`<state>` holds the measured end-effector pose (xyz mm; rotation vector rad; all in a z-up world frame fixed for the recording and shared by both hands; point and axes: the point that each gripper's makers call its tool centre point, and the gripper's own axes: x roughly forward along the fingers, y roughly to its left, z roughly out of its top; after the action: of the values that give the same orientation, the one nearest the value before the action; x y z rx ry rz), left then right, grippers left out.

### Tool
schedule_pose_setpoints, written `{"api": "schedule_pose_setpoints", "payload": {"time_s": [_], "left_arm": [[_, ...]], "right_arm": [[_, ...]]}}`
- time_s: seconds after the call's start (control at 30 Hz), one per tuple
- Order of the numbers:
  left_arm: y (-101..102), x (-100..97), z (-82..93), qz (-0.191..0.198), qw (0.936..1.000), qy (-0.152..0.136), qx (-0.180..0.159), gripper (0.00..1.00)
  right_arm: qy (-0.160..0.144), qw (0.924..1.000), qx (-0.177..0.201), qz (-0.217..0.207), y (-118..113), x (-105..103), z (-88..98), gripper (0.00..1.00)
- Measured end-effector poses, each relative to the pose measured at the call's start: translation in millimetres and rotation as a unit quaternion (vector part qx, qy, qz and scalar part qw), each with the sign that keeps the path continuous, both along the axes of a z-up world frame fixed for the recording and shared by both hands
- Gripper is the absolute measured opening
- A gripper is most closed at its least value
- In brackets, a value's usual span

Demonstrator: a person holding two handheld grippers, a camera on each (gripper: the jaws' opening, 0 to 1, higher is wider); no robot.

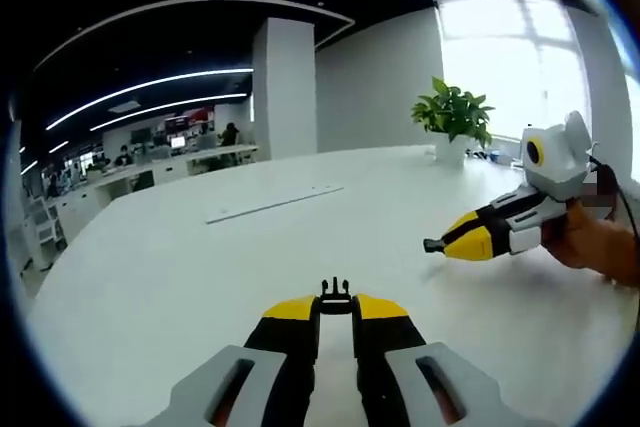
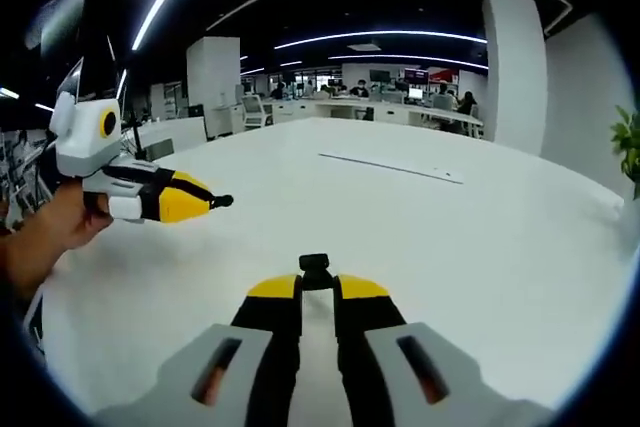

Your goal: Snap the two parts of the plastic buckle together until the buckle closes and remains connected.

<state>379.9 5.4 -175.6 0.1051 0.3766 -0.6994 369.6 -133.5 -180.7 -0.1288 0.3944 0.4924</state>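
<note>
A: Two halves, one per gripper. In the left gripper view, the left gripper (image 1: 336, 305) sits at 6 o'clock, its jaws closed on the pronged half (image 1: 336, 293), which sticks out just past the yellow tips, black and small, with short prongs pointing forward.

B: And the other half?

A: In the right gripper view, the right gripper (image 2: 317, 284) at 6 o'clock is clamped on the socket half (image 2: 314, 269), a blocky black piece with a squared end. Both are held above the white counter (image 1: 200, 277), well apart from each other.

B: So nothing is mated yet. What could go wrong?

A: Mostly alignment, I'd judge. Each half is pinched only at its rear, so if the prongs meet the socket mouth off-axis or rolled, the push would pivot a piece in its jaws or squeeze it out onto the counter. The parts are tiny against the jaws, so the yellow tips may collide before the latch clicks.

B: Anything else?

A: A shallow push could leave the prongs seated but not latched, so it would part again on release. In the left gripper view the right gripper shows at 3 o'clock, with a dark nub at its tip, near the plant (image 1: 455, 115) at 2 o'clock; that is the gap to close.
</note>
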Motion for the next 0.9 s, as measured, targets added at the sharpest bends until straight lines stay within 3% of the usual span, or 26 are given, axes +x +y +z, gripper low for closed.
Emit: {"api": "schedule_pose_setpoints", "payload": {"time_s": [0.47,0.73,0.9], "left_arm": [[8,-36.2,-3.5,-0.041,0.9991,-0.011,0.002,0.12],[10,-52.5,-9.0,-0.051,0.9987,-0.002,0.002,0.12],[8,-65.5,-10.1,-0.083,0.9965,-0.008,0.006,0.12]], "right_arm": [[-0.002,0.9991,0.004,0.043,6,-41,-0.1,0.13],[-0.003,0.9972,0.000,0.075,9,-63,-4.1,0.13],[-0.002,0.9958,0.002,0.092,6,-74,-8.5,0.13]]}}
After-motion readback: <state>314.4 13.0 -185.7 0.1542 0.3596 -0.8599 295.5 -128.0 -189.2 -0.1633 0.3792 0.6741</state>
